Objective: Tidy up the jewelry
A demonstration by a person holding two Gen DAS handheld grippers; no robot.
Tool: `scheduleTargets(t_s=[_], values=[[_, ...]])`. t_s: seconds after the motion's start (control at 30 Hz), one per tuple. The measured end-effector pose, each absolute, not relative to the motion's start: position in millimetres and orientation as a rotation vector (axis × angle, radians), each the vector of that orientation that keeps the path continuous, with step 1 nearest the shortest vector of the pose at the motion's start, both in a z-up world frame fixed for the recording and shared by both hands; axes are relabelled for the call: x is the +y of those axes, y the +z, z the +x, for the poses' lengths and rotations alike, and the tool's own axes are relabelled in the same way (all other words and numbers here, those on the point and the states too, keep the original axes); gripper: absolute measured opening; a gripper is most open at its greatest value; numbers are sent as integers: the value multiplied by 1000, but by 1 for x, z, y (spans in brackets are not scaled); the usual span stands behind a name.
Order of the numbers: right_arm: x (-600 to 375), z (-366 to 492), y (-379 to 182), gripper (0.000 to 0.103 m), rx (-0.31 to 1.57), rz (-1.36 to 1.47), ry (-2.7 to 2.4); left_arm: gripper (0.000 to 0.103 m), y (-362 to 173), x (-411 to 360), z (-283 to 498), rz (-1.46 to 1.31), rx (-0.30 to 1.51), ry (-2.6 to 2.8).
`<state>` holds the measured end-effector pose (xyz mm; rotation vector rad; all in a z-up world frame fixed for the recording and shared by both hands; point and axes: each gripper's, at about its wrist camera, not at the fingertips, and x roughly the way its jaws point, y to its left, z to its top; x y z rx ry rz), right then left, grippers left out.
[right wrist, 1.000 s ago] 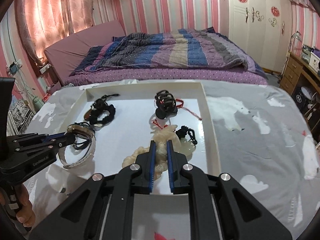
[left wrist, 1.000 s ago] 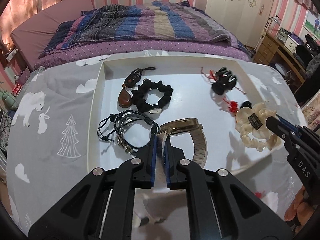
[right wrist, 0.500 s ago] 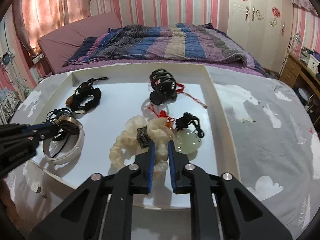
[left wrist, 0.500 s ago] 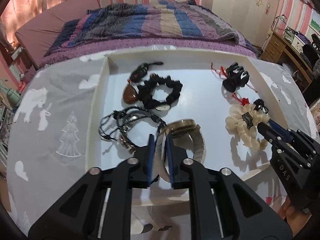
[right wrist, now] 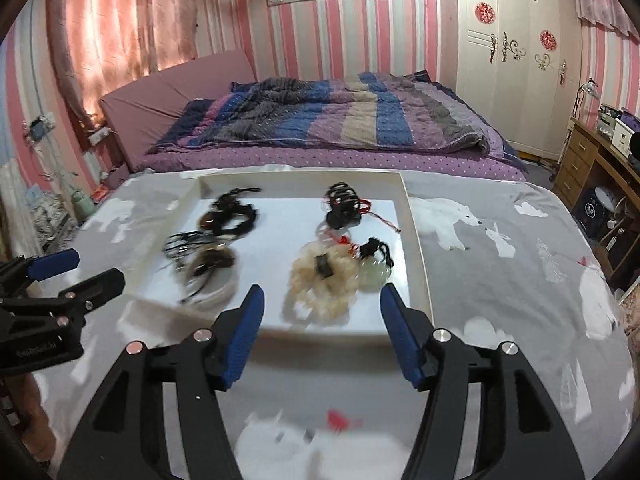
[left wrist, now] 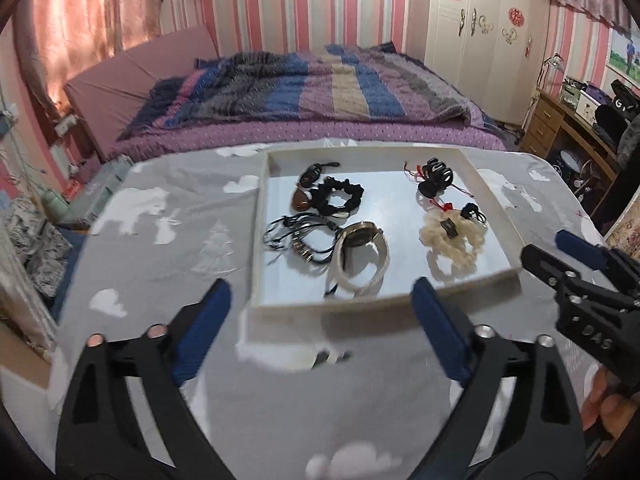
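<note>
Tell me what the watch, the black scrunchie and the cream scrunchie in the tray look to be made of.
Watch: likely metal, with a bronze-toned glossy case and a pale, shiny band that keeps its loop.
Black scrunchie: soft matte fabric, gathered in ruffles.
Cream scrunchie: soft fabric, perhaps plush or satin; puffy folds, dark tag on top.

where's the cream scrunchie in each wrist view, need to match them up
Left wrist: the cream scrunchie lies right of centre, in the near right part of the white tray.
Right wrist: the cream scrunchie lies near the middle, just above the gap between the blue finger pads.
Shared landmark: the black claw clip sits just beyond it in both views.
</note>
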<state>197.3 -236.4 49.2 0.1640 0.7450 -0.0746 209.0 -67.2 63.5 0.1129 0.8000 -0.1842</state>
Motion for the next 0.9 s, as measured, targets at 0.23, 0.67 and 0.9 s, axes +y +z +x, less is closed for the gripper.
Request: scheduleTargets(t_s=[0.23,0.67,0.9], values=[[-215,116,100,71,698,151,-87,100,102,-41,133,103,763,-170],[-184,41,95,85,630,122,-142,100,70,-15,65,111,707,-64],[-182,33,68,87,601,136,-191,100,45,-12,59,120,683,-27]])
